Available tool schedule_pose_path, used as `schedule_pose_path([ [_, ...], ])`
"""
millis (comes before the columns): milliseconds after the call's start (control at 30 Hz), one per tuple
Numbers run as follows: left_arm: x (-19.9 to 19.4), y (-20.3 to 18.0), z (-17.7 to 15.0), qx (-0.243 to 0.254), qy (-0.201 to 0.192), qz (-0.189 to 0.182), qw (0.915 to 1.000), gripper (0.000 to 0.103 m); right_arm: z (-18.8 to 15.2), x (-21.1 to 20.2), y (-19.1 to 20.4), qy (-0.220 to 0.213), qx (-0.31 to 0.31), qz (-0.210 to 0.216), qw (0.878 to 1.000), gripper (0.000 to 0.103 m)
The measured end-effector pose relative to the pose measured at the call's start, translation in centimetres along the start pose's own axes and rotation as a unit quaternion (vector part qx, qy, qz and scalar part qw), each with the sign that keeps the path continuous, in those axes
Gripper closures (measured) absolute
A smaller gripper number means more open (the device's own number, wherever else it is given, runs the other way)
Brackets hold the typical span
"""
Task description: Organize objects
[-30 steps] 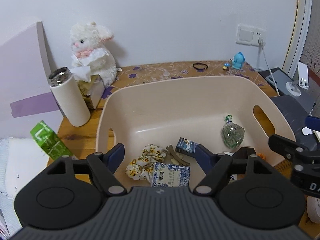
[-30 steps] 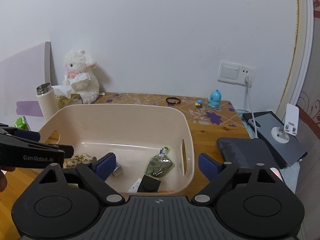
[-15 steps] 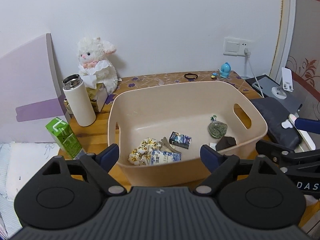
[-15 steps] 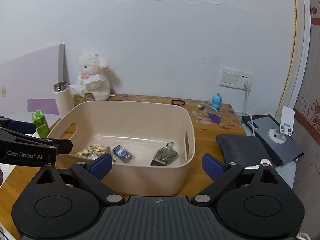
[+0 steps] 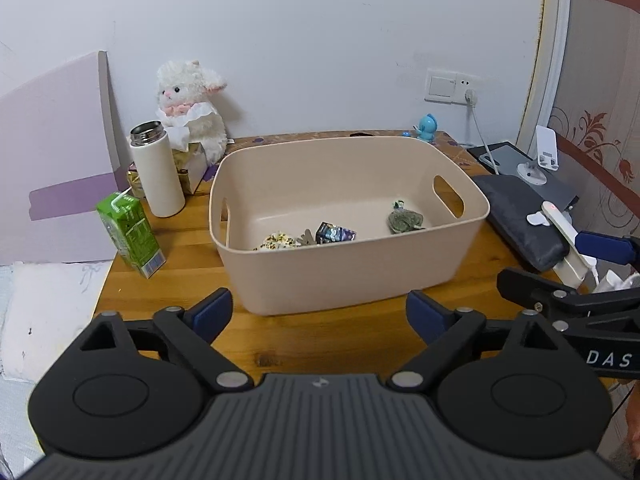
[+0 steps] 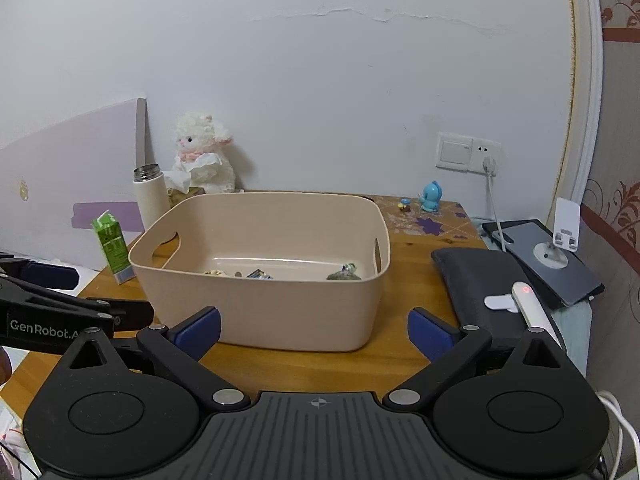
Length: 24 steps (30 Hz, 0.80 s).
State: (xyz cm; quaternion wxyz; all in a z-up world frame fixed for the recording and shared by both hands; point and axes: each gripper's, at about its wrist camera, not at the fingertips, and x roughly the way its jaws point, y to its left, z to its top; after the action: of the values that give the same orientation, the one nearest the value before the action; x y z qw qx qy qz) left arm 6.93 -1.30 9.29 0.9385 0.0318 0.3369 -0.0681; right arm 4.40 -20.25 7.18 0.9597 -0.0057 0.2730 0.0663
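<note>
A beige plastic basket [image 5: 352, 276] stands on the wooden table [image 5: 320, 344]; it also shows in the right wrist view [image 6: 280, 312]. Inside lie a floral scrunchie [image 5: 278, 240], a small blue box [image 5: 332, 233] and a green pouch [image 5: 404, 220]. My left gripper [image 5: 320, 314] is open and empty, in front of the basket's near wall. My right gripper [image 6: 314, 334] is open and empty, also in front of the basket. Each gripper shows at the edge of the other's view.
A green juice carton [image 5: 130, 234], a white flask [image 5: 156, 172] and a plush lamb [image 5: 192, 108] stand left of the basket. A dark pouch [image 5: 520, 216], a tablet [image 6: 548, 264] and a white device [image 6: 528, 304] lie on the right. A blue toy [image 6: 432, 197] stands at the back.
Both grippers have pulled back and away from the basket, staying open and empty. The basket's contents now look farther off.
</note>
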Motion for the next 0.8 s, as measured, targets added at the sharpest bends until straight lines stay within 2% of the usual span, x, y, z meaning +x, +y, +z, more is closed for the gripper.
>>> schedule_pose_path([
  [467,-3.6,0.3,-3.4,-0.009,-0.014,0.018,0.9997,0.008,-2.3,-3.2,0.0,0.005,0.001,0.011,1.000,0.000],
  [633,-4.4,-0.1,-4.5,-0.007,-0.013,0.027,0.9995,0.004,-2.6,-3.7,0.2,0.009,0.003,0.014,1.000,0.000],
  [800,-4.4,-0.3,-5.3,-0.010,0.000,0.010,0.9999,0.004,-3.1,-4.0,0.7,0.012,-0.006,0.013,1.000,0.000],
])
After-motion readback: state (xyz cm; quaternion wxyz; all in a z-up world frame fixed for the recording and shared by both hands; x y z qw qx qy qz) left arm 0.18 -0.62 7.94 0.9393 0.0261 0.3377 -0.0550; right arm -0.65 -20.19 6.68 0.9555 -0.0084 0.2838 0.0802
